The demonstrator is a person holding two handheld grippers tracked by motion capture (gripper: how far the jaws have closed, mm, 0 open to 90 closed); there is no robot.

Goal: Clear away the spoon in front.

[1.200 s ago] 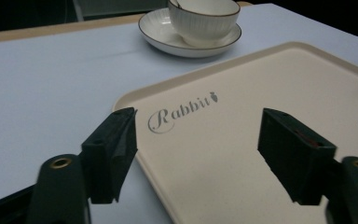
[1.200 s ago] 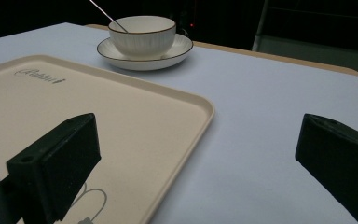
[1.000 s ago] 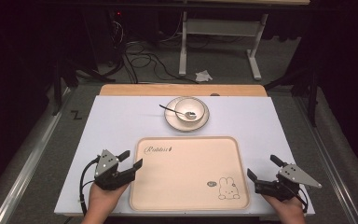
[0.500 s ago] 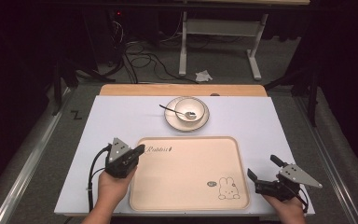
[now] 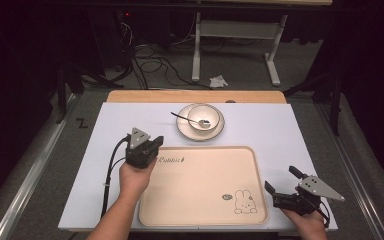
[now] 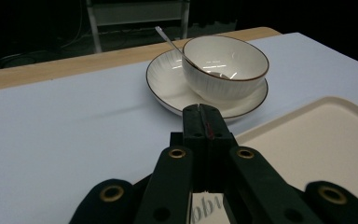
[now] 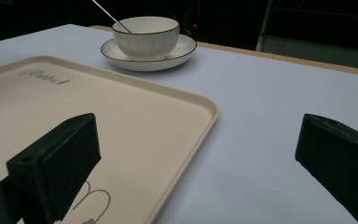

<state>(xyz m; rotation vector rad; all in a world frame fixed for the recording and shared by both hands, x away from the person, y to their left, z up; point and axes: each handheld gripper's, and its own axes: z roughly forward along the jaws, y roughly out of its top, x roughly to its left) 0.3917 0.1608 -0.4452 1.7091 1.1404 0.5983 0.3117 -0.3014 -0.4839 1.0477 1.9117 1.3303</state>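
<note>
A white bowl (image 5: 203, 119) with a brown rim stands on a white saucer (image 5: 185, 131) at the middle back of the table, and a metal spoon (image 5: 182, 117) rests in it. In front lies a cream tray (image 5: 205, 185) with a rabbit print. My left gripper (image 5: 156, 142) hovers over the tray's far left corner; its jaws are shut with nothing between them (image 6: 203, 116), pointing at the bowl (image 6: 226, 60). My right gripper (image 5: 280, 178) sits at the tray's near right corner, open and holding nothing (image 7: 200, 140), with the tray edge (image 7: 186, 126) between its jaws.
The pale table top (image 5: 280, 130) ends in a wooden strip (image 5: 195, 96) at the back. Beyond it are a dark floor with cables (image 5: 150, 60) and a metal stand (image 5: 235, 30).
My left gripper has moved forward and right, from beside the tray's left edge to its far left corner. The right gripper has stayed put.
</note>
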